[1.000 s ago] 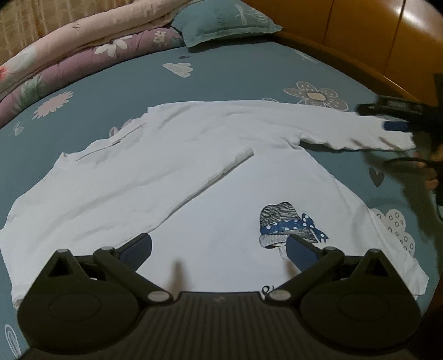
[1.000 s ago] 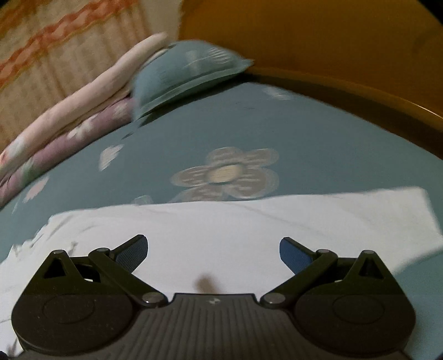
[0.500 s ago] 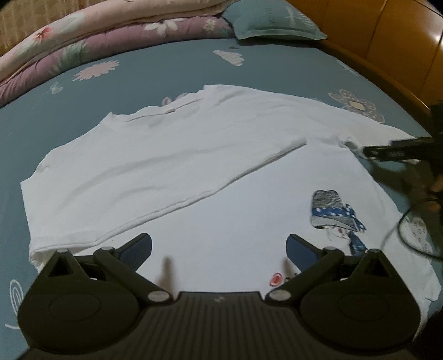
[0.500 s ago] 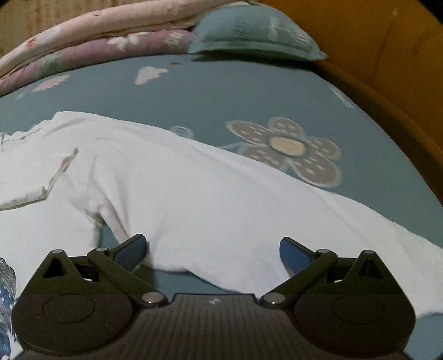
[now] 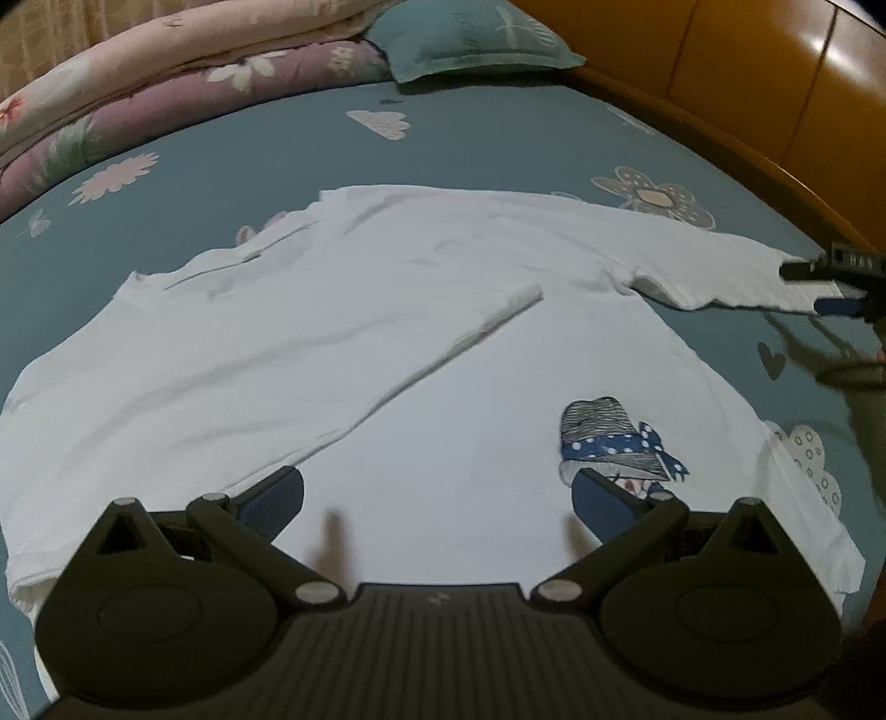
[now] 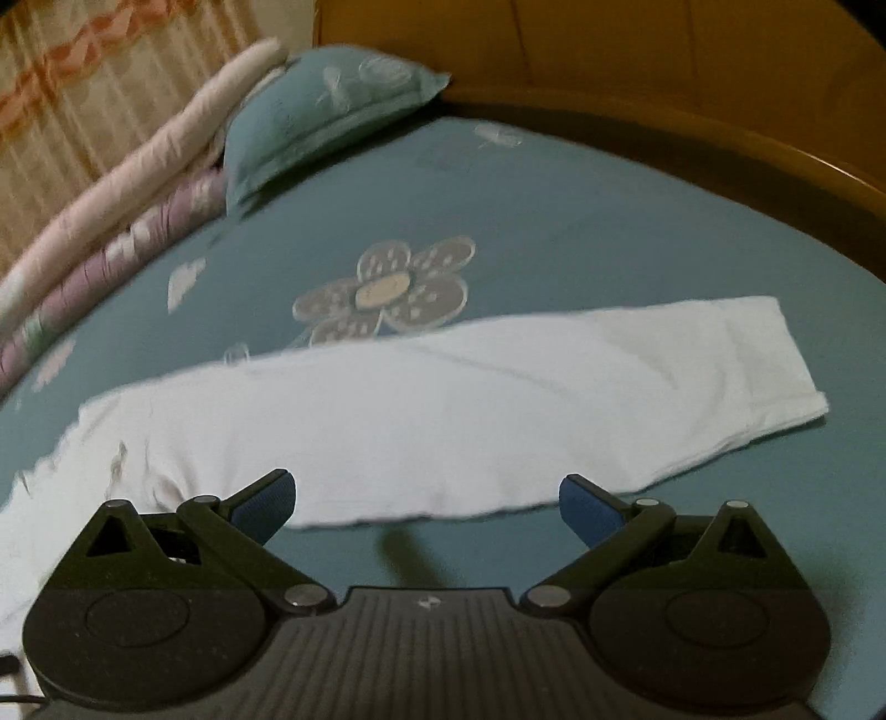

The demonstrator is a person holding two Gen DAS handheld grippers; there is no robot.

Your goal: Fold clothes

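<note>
A teal bedsheet [image 5: 498, 144] printed with flowers and clouds fills most of both views. At upper centre of the left wrist view, a teal pillow [image 5: 470, 39] lies against folded quilts [image 5: 166, 72], pink over purple, stacked at upper left. A glossy wooden bed frame [image 5: 747, 83] curves along the upper right. A striped curtain [image 6: 111, 83] hangs upper left in the right wrist view.

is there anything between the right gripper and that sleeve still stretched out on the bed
Nothing visible. The right gripper, jaws open, hovers at the near edge of the outstretched sleeve; only bare bedsheet surrounds it.
</note>
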